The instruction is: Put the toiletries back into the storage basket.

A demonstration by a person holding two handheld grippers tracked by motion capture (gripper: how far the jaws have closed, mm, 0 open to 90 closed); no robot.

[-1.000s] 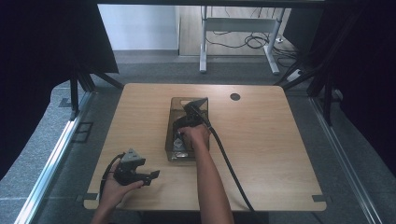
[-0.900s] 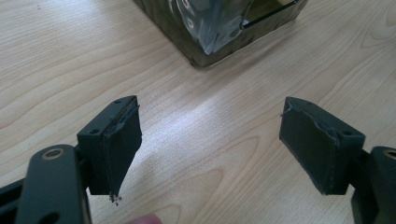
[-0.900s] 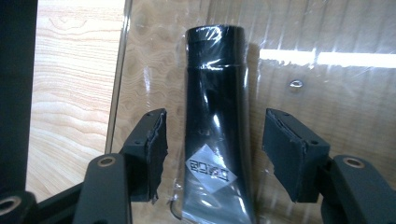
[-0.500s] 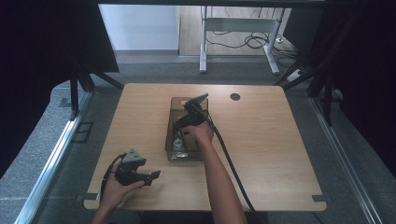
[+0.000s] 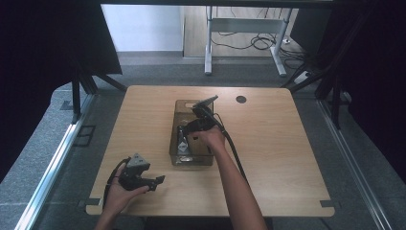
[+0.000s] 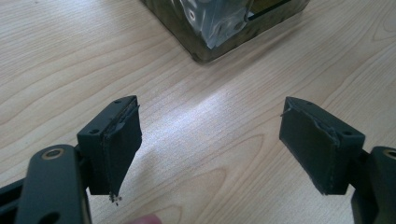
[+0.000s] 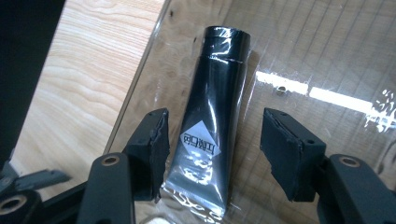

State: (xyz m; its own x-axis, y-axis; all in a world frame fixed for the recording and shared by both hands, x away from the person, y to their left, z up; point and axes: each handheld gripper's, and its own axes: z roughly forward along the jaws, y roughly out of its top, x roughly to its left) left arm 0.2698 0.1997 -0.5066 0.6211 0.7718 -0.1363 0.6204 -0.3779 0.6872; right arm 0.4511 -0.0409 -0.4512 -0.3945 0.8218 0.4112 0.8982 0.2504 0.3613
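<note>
right gripper (image 7: 212, 151) raised slightly inside clear bin (image 5: 178, 139), jaws open and narrowing astride black tube (image 7: 215, 112), ungripped; left gripper (image 6: 210, 140) open, empty.

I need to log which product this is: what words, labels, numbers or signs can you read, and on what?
Black tube in the clear bin: a white diamond label with a few dark characters, upside down in the right gripper view and too blurred to read.
Nothing else bears any writing.

The tube's (image 7: 212, 116) label print is too small to read, and the bin (image 6: 219, 23) is cut off by the left gripper view's top edge.
</note>
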